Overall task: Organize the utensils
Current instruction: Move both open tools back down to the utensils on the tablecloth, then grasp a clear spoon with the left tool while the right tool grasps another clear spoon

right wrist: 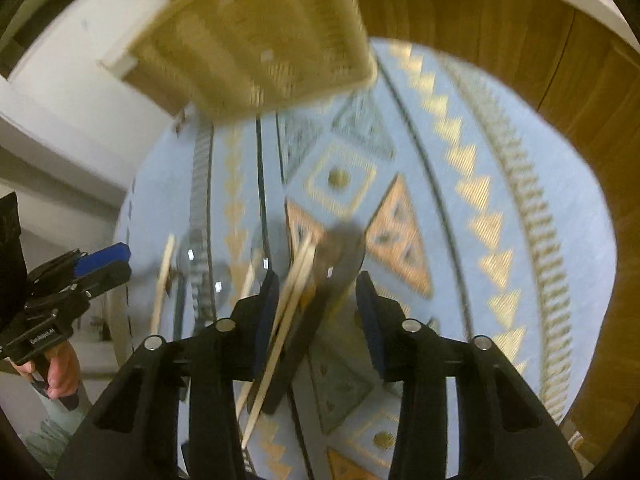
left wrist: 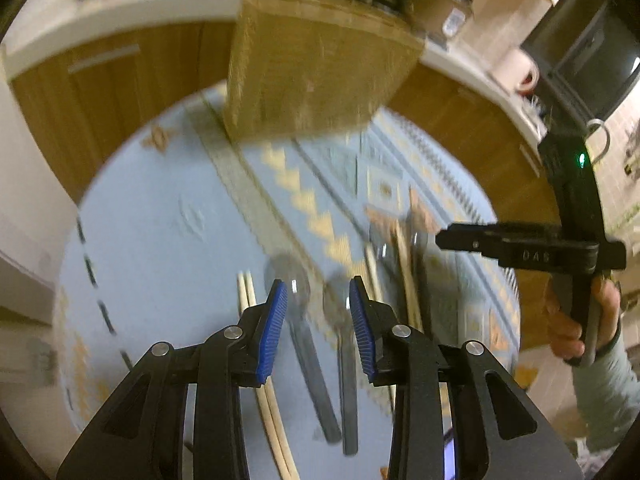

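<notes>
- The utensils lie loose near the near edge of a round table (left wrist: pixel 168 216) under a blue patterned cloth: two spoons (left wrist: pixel 298 320) side by side, a chopstick pair (left wrist: pixel 250 300) to their left, and a further cluster of chopsticks and dark-handled pieces (left wrist: pixel 408 256) to their right.
- A woven basket (left wrist: pixel 312 68) stands at the far edge, past the utensils; judging by the task, it is where they should end up.
- The left gripper (left wrist: pixel 318 320) hangs above the two spoons, jaws wide with nothing between them. Both spoon bowls show in the gap, so I cannot tell which it favours.
- The right gripper (right wrist: pixel 316 312) is also spread wide and empty, poised over the right-hand cluster: a chopstick pair (right wrist: pixel 292 292) crossing a dark-handled spoon (right wrist: pixel 340 248).
- Each hand seems to cover its own side of the spread, which would keep the arms from crossing.
- The handles point toward the person, so a grasp on the shaft seems the easy one.
- Sorting looks barely begun: nothing is lifted. Motion blur hides whether the basket holds anything.
- Risk, as I judge it: the crossed chopsticks could come up with the spoon, or roll.
</notes>
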`<action>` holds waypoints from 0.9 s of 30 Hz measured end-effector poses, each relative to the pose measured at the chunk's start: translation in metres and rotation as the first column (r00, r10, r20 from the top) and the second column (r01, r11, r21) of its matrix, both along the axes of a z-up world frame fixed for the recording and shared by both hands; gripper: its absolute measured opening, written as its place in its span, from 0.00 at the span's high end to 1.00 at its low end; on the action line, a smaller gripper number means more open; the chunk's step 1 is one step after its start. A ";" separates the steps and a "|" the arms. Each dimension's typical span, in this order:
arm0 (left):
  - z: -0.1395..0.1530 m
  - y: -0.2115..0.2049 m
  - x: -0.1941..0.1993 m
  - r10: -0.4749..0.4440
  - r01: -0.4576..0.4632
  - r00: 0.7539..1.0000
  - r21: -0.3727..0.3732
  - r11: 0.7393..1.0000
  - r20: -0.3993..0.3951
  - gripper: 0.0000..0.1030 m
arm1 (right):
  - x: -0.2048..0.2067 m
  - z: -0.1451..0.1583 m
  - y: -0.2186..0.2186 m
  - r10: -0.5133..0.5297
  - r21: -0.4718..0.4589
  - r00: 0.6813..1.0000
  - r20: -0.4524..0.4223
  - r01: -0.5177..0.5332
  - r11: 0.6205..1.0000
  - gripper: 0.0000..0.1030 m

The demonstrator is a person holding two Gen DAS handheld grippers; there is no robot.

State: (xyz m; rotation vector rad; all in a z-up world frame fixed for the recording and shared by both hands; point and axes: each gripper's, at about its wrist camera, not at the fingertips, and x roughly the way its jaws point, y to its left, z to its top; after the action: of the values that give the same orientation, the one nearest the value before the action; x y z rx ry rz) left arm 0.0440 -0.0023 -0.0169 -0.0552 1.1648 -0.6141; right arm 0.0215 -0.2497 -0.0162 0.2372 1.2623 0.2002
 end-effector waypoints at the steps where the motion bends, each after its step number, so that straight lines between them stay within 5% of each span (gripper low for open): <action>1: -0.005 -0.001 -0.002 -0.002 0.002 1.000 0.008 1.000 -0.015 0.71 | -0.002 -0.004 0.004 0.008 -0.006 1.000 -0.013 -0.008 1.000 0.66; 7: -0.030 -0.010 -0.007 -0.031 0.037 0.996 0.064 0.997 -0.084 0.72 | -0.006 -0.013 0.011 0.003 -0.011 0.999 -0.054 -0.004 1.000 0.71; 15: -0.042 -0.023 -0.006 -0.044 0.055 0.995 0.115 0.992 -0.091 0.74 | -0.001 -0.021 0.006 -0.045 0.027 0.993 -0.108 0.048 0.998 0.74; 27: -0.044 -0.022 -0.003 -0.049 0.061 0.995 0.131 0.989 -0.092 0.81 | 0.011 -0.033 0.018 -0.032 -0.047 0.992 -0.122 0.027 0.999 0.81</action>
State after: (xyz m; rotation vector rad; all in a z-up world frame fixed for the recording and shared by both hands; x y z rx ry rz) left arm 0.0407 -0.0243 -0.0613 0.0648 1.2950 -0.5852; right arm 0.0328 -0.2312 -0.0495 0.2319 1.3826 0.1332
